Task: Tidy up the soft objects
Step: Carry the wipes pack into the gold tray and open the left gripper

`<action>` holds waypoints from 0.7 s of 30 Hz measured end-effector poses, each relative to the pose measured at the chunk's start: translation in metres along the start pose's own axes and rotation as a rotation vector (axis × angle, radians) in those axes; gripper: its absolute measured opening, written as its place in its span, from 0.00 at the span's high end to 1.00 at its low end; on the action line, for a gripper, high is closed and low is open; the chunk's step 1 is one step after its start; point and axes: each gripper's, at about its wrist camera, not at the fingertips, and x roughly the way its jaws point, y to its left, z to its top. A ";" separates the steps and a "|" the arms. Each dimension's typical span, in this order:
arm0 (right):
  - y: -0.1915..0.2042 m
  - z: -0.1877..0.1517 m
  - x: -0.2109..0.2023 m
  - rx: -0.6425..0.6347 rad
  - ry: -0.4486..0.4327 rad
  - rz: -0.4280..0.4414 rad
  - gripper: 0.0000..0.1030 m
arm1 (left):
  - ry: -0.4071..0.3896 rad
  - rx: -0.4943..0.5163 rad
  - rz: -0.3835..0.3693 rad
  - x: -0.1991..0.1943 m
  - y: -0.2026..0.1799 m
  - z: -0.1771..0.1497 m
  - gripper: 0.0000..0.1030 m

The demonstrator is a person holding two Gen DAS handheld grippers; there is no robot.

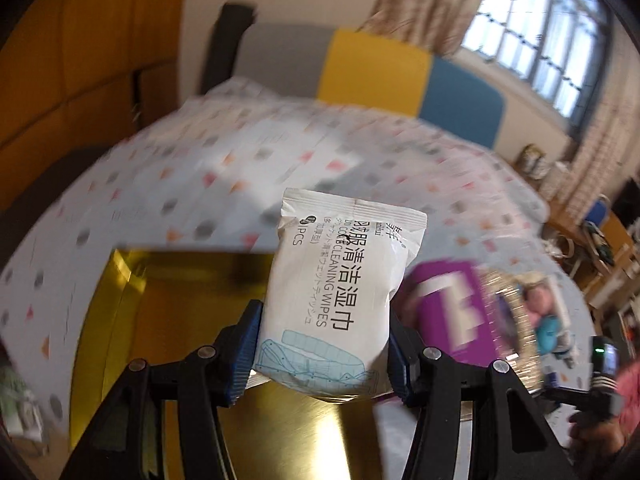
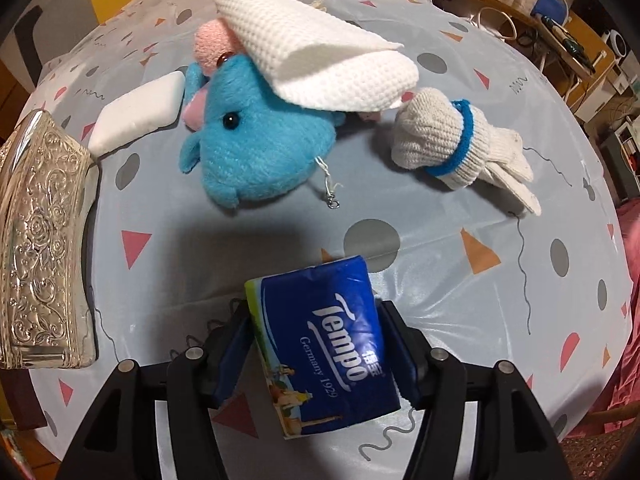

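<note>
Now | left gripper (image 1: 322,354) grasps wipes pack (image 1: 334,300), background blurred | right gripper (image 2: 316,354) grasps tissue pack (image 2: 324,344)

The left wrist view is heavily motion-blurred, only the white plastic wet-wipes packet (image 1: 334,300) staying sharp, while daylight blows out the barred window (image 1: 536,36) and glare streaks the shiny gold tray (image 1: 168,320). The right wrist view is crisp and evenly lit, with a soft shadow on the pale patterned tablecloth (image 2: 460,300). Both bend strongly and darken at their rims.
</note>
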 end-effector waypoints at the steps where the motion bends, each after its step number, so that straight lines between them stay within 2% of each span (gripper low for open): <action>1: 0.002 -0.003 -0.005 -0.004 -0.004 -0.005 0.38 | 0.020 -0.010 0.012 0.008 0.006 -0.004 0.45; 6: 0.014 -0.009 -0.012 -0.045 -0.030 -0.038 0.40 | 0.110 -0.052 0.061 0.049 0.024 -0.019 0.45; 11: 0.020 -0.010 -0.015 -0.072 -0.043 -0.049 0.40 | 0.156 -0.059 0.107 0.075 0.024 -0.017 0.44; 13: 0.023 -0.011 -0.016 -0.084 -0.048 -0.053 0.40 | 0.151 -0.064 0.106 0.075 0.023 -0.015 0.44; 16: 0.023 -0.011 -0.010 -0.091 -0.049 -0.051 0.40 | 0.141 -0.053 0.118 0.072 0.021 -0.015 0.38; 21: 0.024 -0.009 -0.010 -0.097 -0.050 -0.047 0.40 | 0.079 -0.024 0.112 0.051 0.015 -0.018 0.35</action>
